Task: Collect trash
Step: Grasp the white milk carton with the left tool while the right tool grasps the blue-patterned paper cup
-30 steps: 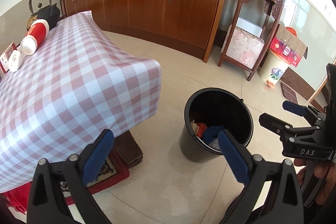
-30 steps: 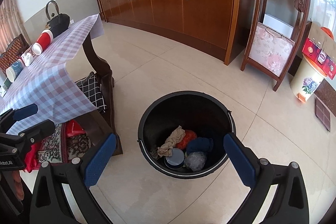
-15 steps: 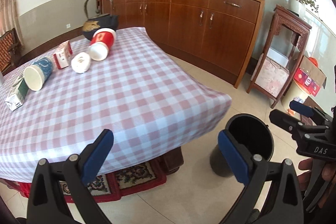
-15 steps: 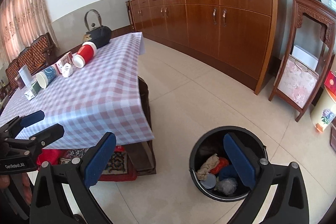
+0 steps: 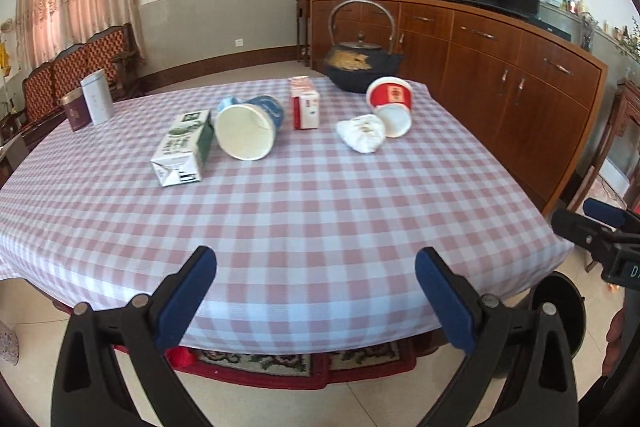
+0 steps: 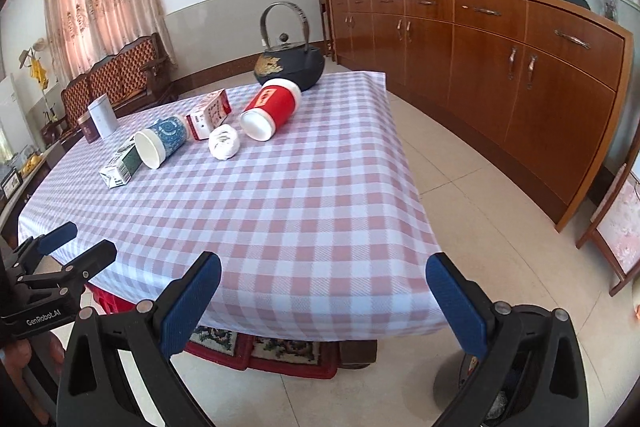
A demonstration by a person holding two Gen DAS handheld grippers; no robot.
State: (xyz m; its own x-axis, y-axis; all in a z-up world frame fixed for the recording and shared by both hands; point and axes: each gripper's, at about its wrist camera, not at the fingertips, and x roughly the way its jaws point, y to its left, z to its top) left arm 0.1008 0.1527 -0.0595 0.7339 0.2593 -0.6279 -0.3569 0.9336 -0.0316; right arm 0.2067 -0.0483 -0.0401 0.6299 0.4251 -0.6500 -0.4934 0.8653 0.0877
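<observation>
Trash lies on the checked tablecloth [image 5: 304, 211]: a green carton [image 5: 182, 148], a blue paper cup [image 5: 249, 131] on its side, a red and white carton [image 5: 305, 103], a crumpled white wad [image 5: 362, 133] and a red paper cup [image 5: 390, 105] on its side. The right wrist view shows the green carton [image 6: 120, 163], blue cup [image 6: 160, 141], wad [image 6: 224, 141] and red cup [image 6: 270, 109]. My left gripper [image 5: 316, 299] is open and empty at the table's near edge. My right gripper [image 6: 324, 301] is open and empty. The black bin [image 5: 560, 311] stands on the floor below the table's right corner.
A black iron kettle [image 5: 360, 61] stands at the table's far edge. Two tins [image 5: 90, 103] stand at the far left. A long wooden sideboard [image 6: 500, 67] runs along the right wall. Chairs [image 6: 116, 77] stand behind the table.
Both grippers have swung up and left from over the bin to face the tabletop. The bin has dropped to the lower right edge of both views. Both stay open.
</observation>
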